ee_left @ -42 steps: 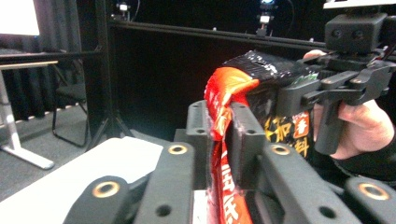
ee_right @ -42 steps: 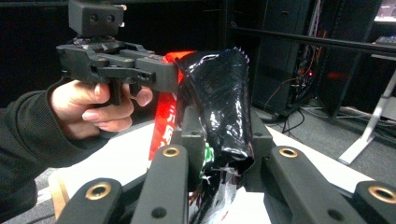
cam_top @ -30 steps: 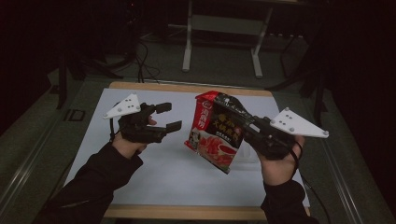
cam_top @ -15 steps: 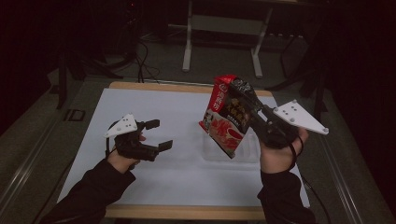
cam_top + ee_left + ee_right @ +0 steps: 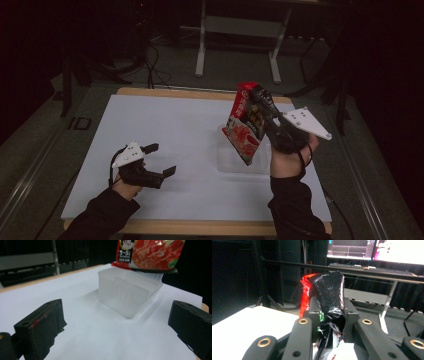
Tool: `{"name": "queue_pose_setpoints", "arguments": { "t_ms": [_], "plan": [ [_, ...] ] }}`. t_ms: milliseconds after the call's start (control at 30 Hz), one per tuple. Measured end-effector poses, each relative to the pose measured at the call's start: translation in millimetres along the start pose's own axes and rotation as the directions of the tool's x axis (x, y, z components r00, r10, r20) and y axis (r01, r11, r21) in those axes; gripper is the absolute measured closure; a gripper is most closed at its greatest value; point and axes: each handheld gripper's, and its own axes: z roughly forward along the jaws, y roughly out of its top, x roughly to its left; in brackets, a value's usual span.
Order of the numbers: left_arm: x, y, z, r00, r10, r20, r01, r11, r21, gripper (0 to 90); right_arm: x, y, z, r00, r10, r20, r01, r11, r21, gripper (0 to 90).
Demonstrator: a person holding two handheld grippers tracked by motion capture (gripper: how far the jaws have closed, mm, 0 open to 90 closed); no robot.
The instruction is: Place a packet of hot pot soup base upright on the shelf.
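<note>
A red packet is held clear of the worktop by the right tool, whose jaws are clamped on the packet's upper edge. In the right gripper view the crumpled dark top of the packet is seen pinched between the two jaws, with a red edge showing on its left. The packet hangs tilted, its lower end over a clear tray that sits on the white sheet at the right of the worktop. In the left gripper view the packet's bottom is seen just above the tray, at its far rim; whether the two touch cannot be told.

The left tool is held low over the near left part of the worktop, well apart from the tray, with its jaws wide apart and nothing between them. In its own view both black pads are seen spread to either side, the tray lying ahead between them. Each tool is gripped by a hand in a dark sleeve.
</note>
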Motion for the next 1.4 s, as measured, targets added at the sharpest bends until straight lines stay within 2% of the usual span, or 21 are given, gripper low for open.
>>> {"name": "queue_pose_setpoints", "arguments": {
  "t_ms": [67,167,233,267,533,667,867,933,1033,1167,1400],
  "plan": [
    [0.1,-8.9,0.1,1.0000,-0.003,-0.006,0.003,1.0000,0.002,0.9,-0.2,-6.2,8.4,0.9999,0.012,0.008,-0.013,1.000,0.011,75.4],
    [-1.2,-14.6,0.1,0.9993,0.026,-0.027,-0.026,0.9997,0.000,0.9,1.6,-13.1,17.6,0.9998,0.011,0.014,-0.011,1.000,0.020,75.4],
    [-1.2,-14.6,0.1,0.9993,0.026,-0.027,-0.026,0.9997,0.000,0.9,2.5,-15.4,20.7,0.9998,0.010,0.017,-0.011,1.000,0.026,75.4],
    [-1.9,-17.5,1.2,0.9987,0.040,-0.031,-0.040,0.9992,-0.001,0.9,4.4,-21.0,27.3,0.9999,0.007,0.015,-0.007,0.999,0.035,75.4],
    [2.5,-21.4,1.5,0.9997,0.006,-0.024,-0.007,0.9999,-0.011,1.0,9.8,-39.0,44.2,0.9996,0.022,0.015,-0.023,0.997,0.070,75.1],
    [4.4,-22.4,1.7,0.9997,-0.007,-0.025,0.006,0.9999,-0.016,0.9,12.2,-45.5,48.6,0.9997,0.023,0.005,-0.023,0.997,0.079,75.1],
    [4.1,-22.9,2.5,0.9998,0.000,-0.020,0.000,0.9999,-0.014,1.0,13.7,-54.0,54.7,0.9991,0.042,0.001,-0.042,0.995,0.094,75.0],
    [3.8,-23.4,2.7,0.9999,0.000,-0.017,0.000,0.9999,-0.013,1.0,13.8,-57.0,56.7,0.9991,0.037,-0.023,-0.035,0.996,0.088,74.8],
    [3.9,-23.9,3.8,1.0000,-0.007,-0.006,0.007,0.9999,-0.009,1.0,13.7,-61.0,58.5,0.9991,0.024,-0.034,-0.021,0.996,0.089,74.6],
    [3.0,-23.7,4.2,1.0000,0.001,-0.004,-0.001,1.0000,-0.009,0.9,12.7,-66.4,60.0,0.9986,0.043,-0.029,-0.040,0.994,0.105,74.6],
    [4.1,-24.7,3.6,0.9999,-0.009,-0.010,0.009,0.9999,-0.011,1.0,15.9,-80.8,59.3,0.9983,0.038,-0.043,-0.032,0.989,0.142,73.7]
  ]
}}
